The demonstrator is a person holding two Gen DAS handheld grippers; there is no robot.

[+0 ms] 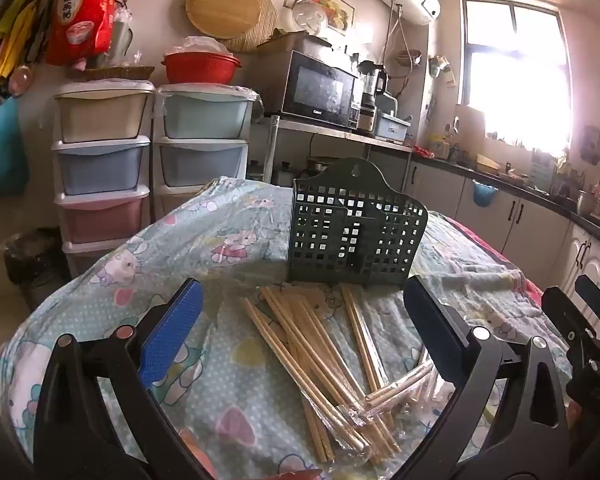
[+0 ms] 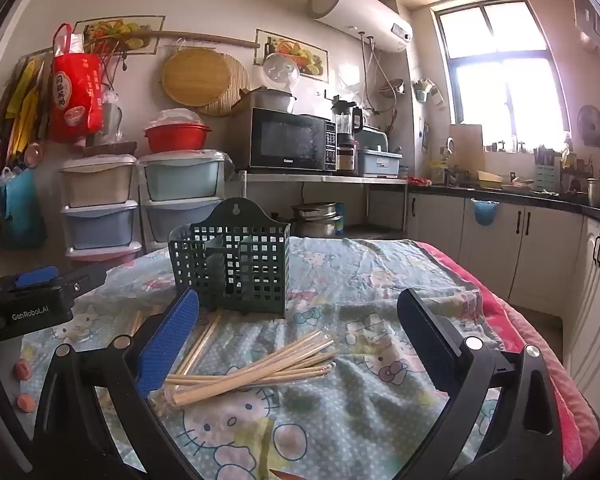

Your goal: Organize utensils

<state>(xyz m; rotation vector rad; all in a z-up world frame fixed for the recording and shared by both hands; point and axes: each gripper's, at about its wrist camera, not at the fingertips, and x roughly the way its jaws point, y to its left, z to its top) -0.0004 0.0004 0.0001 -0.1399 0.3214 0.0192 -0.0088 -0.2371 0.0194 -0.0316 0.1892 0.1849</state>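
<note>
A dark green perforated utensil holder (image 1: 354, 232) stands upright on the table, empty as far as I can see; it also shows in the right wrist view (image 2: 240, 264). A loose pile of wooden chopsticks (image 1: 324, 364), some in clear wrappers, lies on the cloth in front of it, and shows in the right wrist view (image 2: 252, 368) too. My left gripper (image 1: 300, 328) is open and empty, hovering above the pile. My right gripper (image 2: 296, 328) is open and empty, above and behind the chopsticks, to the right of the left gripper (image 2: 36, 300).
The table wears a light blue cartoon-print cloth (image 1: 228, 248) under clear plastic, with a pink edge (image 2: 540, 340) at right. Plastic drawer stacks (image 1: 104, 176) and a microwave (image 1: 320, 88) stand behind. Kitchen cabinets (image 2: 520, 240) run along the right.
</note>
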